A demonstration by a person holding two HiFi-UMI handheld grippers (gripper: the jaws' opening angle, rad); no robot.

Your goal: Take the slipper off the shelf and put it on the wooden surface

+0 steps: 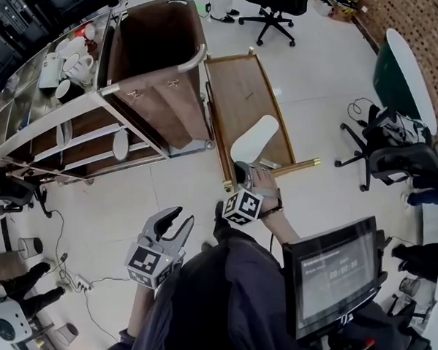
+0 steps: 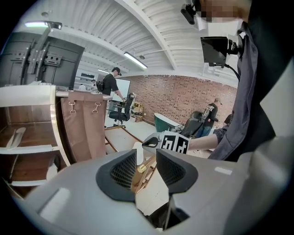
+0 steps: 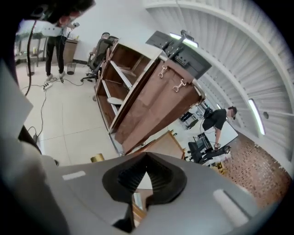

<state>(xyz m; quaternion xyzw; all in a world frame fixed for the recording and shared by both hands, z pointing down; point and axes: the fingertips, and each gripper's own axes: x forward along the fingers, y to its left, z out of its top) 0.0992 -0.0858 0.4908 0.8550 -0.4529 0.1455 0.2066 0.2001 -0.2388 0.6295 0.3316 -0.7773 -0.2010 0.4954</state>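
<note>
The white slipper (image 1: 254,139) lies on the low wooden surface (image 1: 242,91), near its front end. My right gripper (image 1: 241,170) hovers just in front of the slipper's near end, jaws shut with nothing between them. In the right gripper view the closed gripper (image 3: 146,158) points down at the wooden surface (image 3: 165,144), and a bit of the slipper (image 3: 146,180) shows behind the pads. My left gripper (image 1: 181,218) hangs lower left over the floor, open and holding nothing. In the left gripper view the left gripper (image 2: 143,158) is aimed at the right gripper (image 2: 151,143).
The wooden shelf cart (image 1: 148,64) stands left of the wooden surface, with another white slipper (image 1: 120,145) on a shelf and cups (image 1: 75,64) on top. Office chairs (image 1: 396,147) stand to the right. Cables (image 1: 67,272) lie on the floor at the left.
</note>
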